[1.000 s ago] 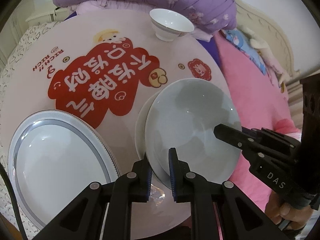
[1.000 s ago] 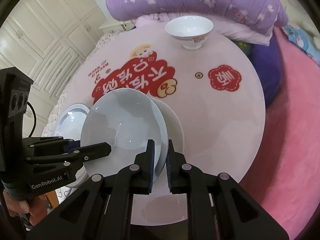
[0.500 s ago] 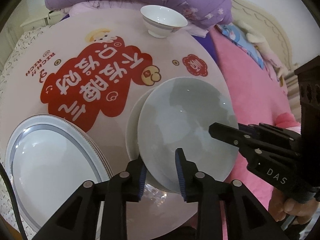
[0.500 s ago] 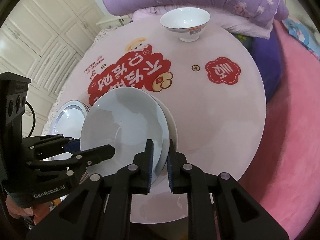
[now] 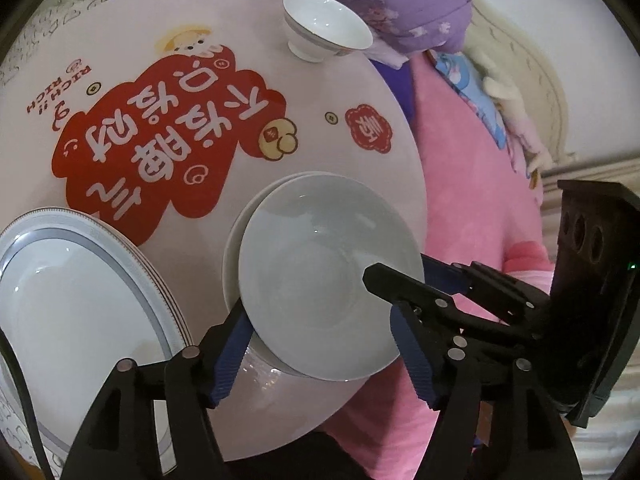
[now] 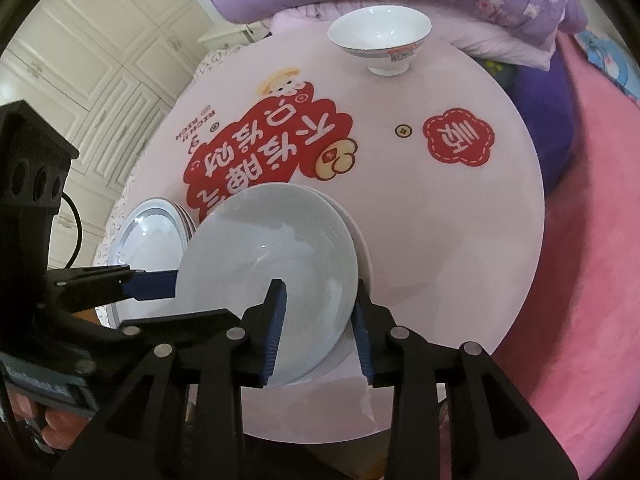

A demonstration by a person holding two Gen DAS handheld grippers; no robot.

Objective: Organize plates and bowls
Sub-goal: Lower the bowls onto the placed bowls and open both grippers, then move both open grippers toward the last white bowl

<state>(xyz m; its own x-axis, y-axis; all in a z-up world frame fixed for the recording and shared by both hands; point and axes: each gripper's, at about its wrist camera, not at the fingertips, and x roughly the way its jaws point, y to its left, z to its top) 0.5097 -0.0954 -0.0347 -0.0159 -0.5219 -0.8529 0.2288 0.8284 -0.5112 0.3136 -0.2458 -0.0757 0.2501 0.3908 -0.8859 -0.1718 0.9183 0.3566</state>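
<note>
White plate (image 5: 320, 276): glazed, slippery, breakable; I'd pinch its rim. Left gripper (image 5: 320, 360) and right gripper (image 6: 318, 328) opening, rim between unpressed.

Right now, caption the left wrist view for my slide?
Left gripper fingers opening around the plain plate, just stacked on another; rimmed plates beside it, small bowl across the table.

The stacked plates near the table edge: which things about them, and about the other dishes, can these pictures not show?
- Lower plate: both views, top plate covers most of it.
- Rimmed plates: left wrist view, cut by the picture edge; right wrist view, hidden behind the left hand-held gripper. Their number is unclear.
- Small bowl: its band print is too small to read.
</note>
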